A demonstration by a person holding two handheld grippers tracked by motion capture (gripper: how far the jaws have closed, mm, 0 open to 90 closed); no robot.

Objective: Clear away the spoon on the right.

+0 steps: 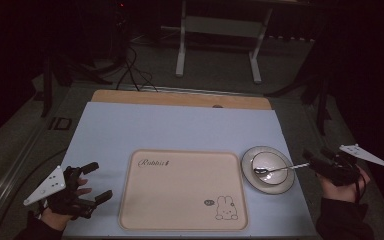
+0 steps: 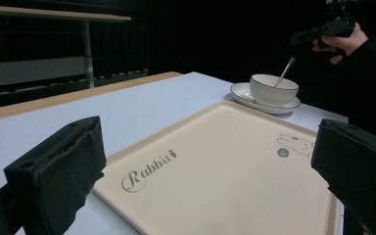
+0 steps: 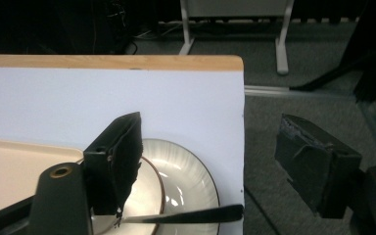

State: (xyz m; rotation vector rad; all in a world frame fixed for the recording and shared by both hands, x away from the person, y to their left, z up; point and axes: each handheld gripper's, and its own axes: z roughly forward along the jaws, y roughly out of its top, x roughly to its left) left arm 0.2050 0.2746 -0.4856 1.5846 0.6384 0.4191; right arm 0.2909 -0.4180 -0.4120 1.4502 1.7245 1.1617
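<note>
Cream plastic tray [image 1: 182,192], printed "Rabbit" with a bunny drawing, lies on the pale blue desk [image 1: 145,127]. Just right of it: white saucer [image 1: 284,182] carrying a small bowl [image 2: 274,88], metal spoon [image 1: 280,169] resting inside, handle pointing right. Left claw [image 1: 92,182] spread wide, near the tray's left edge. Right claw [image 1: 310,159] spread, empty, beside the spoon handle.

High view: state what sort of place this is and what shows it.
Probably a dark recording studio or lab, not a home: a staged table holding only a tray and a bowl with spoon, loose cables on grey floor, and a bare metal stand behind.
</note>
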